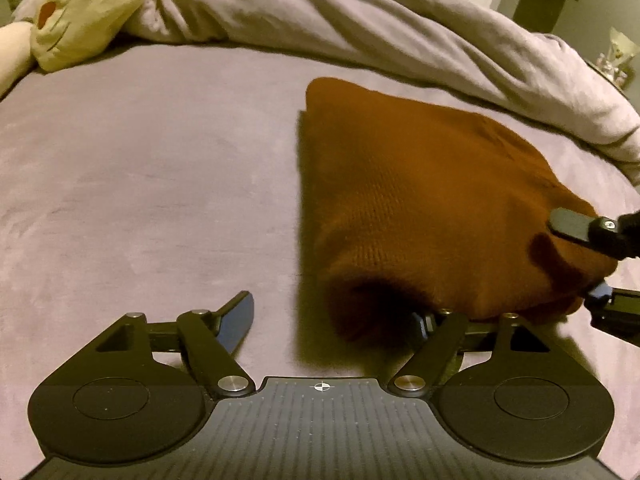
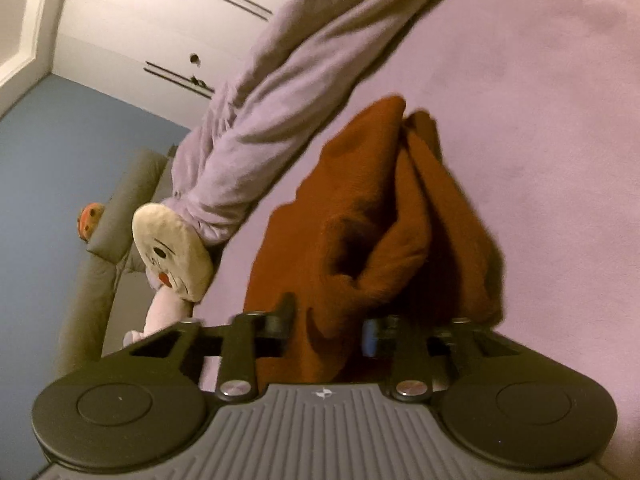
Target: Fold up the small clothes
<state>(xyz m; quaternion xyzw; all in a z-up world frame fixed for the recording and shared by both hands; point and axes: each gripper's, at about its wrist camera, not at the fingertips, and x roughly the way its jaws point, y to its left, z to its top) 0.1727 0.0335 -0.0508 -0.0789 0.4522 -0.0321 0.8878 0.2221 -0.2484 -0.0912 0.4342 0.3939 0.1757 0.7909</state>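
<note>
Rust-brown knit garment [image 1: 420, 208] on lilac bedspread [image 1: 140, 184] — right tongs [image 2: 326, 326] gripping it, no legible writing

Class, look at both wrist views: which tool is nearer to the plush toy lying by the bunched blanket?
Left, though only as a rough judgement. The left tool faces the plush toy across bare bedcover, beside the rust-brown knit garment. The right tool, gripping the garment, is further to the right.

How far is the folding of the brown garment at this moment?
Done: the brown knit garment already lies doubled in layers on the purple bed cover.

In hand: the right gripper has cloth between its fingers, though a firm grip is unclear. The left gripper is open at the near edge, one finger hidden under cloth.

Left: the fold looks loose and bulging, so it probably needs flattening or one more fold.
</note>
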